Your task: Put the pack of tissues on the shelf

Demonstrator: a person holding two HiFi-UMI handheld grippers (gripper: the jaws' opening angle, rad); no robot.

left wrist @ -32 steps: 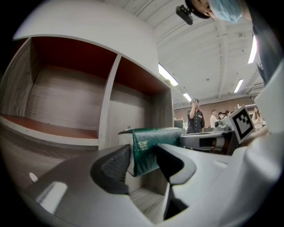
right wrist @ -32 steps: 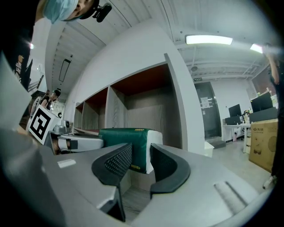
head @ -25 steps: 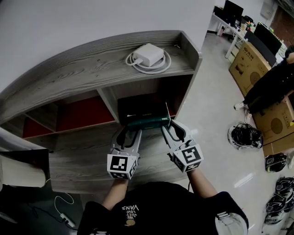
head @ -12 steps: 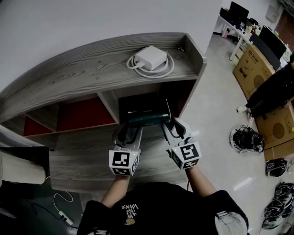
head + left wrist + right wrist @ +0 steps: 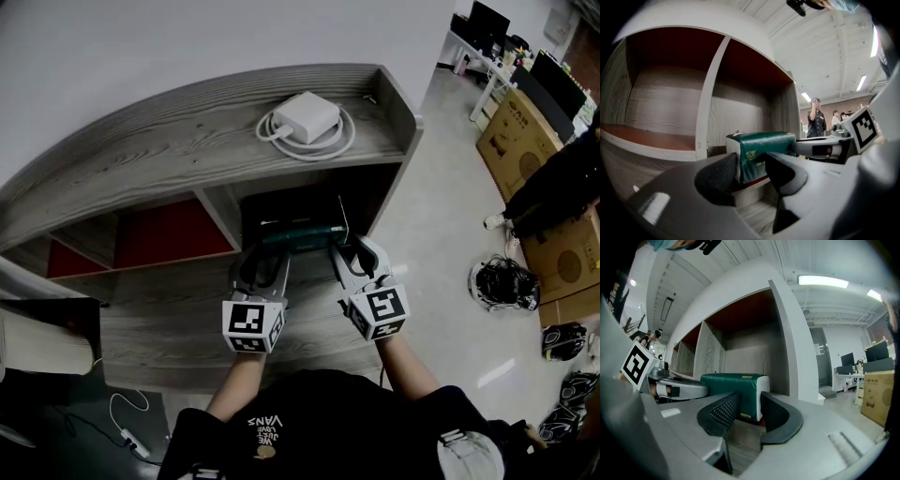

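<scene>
The green pack of tissues (image 5: 298, 235) lies crosswise at the mouth of the right-hand compartment of the grey wooden shelf (image 5: 159, 150). My left gripper (image 5: 265, 262) is shut on its left end and my right gripper (image 5: 349, 255) on its right end. In the left gripper view the pack (image 5: 765, 146) sits between the dark jaws of the left gripper (image 5: 751, 169), low in front of the compartment's floor. In the right gripper view its white end (image 5: 761, 397) is pinched by the right gripper (image 5: 750, 409). The compartment's back is dark.
A white charger with a coiled cable (image 5: 307, 115) rests on the shelf's top. Red-backed compartments (image 5: 164, 234) lie to the left. On the floor at right are cardboard boxes (image 5: 517, 122), helmets (image 5: 502, 281) and a person in dark clothes (image 5: 555, 178). A cable (image 5: 127, 424) lies at bottom left.
Both grippers have carried the pack a little forward, toward the mouth of the right compartment. The grip on both ends is unchanged.
</scene>
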